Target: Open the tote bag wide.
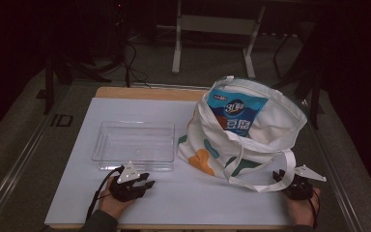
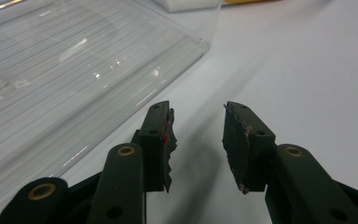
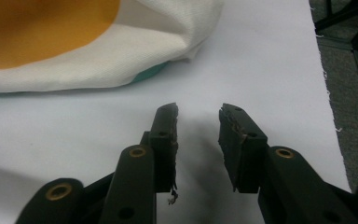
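Soft white cloth tote bag (image 1: pixel 251 137) with orange and teal patches slumps at the surface's (image 1: pixel 125 108) three o'clock; floppy, light; grasp its strap; left gripper (image 1: pixel 142 183) and right gripper (image 1: pixel 282 178) both part-open, empty.

A white sheet is covering the wooden tabletop (image 1: pixel 125 93). A clear plastic tray (image 1: pixel 134 145) is sitting left of centre, and just beside it a cream tote bag (image 1: pixel 265 130) is slumping, a blue snack packet (image 1: pixel 236 112) poking out of its mouth.
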The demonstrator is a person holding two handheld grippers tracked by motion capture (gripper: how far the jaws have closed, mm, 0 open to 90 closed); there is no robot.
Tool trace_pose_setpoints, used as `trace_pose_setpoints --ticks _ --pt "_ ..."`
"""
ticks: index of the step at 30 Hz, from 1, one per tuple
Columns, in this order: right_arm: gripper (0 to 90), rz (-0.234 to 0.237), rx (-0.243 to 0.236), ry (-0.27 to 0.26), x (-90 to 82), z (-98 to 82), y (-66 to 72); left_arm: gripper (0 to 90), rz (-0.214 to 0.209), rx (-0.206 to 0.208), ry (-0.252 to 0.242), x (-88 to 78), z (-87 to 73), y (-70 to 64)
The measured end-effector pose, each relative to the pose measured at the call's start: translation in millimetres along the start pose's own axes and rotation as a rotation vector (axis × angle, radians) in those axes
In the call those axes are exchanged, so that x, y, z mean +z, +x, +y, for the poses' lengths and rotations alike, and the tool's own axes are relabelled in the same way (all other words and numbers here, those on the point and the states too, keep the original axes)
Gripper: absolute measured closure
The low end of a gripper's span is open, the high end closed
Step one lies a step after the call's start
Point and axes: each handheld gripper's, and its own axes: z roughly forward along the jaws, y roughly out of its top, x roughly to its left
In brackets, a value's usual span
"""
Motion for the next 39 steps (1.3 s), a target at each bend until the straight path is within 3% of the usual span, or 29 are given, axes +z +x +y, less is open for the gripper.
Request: trace_pose_setpoints --ticks 9,13,17,21,35,37,39 --pt "69.5 0.026 0.009 0.013 1.1 2.3 -0.4 61.6 0.015 0.038 0.003 -0.2 0.2 -4.1" --pt "69.7 0.040 0.011 0.014 0.0 4.7 0.5 61.6 0.001 0.036 0.007 -1.2 0.2 -4.8" --pt "74.3 0.054 0.010 0.013 0.2 5.4 0.9 61.8 0.012 0.056 0.035 -2.4 -0.1 -10.3" --pt "79.5 0.080 0.020 0.002 -2.2 7.1 -0.9 62.6 0.010 0.068 0.016 -7.3 3.3 -15.9" --pt "77.4 0.119 0.023 -0.028 -11.5 18.8 0.0 62.7 -0.048 0.109 0.006 -17.3 23.1 -24.9" --pt "76.5 0.131 0.032 -0.044 -14.6 22.7 -2.9 62.4 -0.081 0.128 -0.005 -21.7 35.5 -26.9" --pt "75.9 0.134 0.032 -0.046 -15.7 23.8 -3.3 62.4 -0.085 0.140 0.001 -22.6 38.7 -27.5"
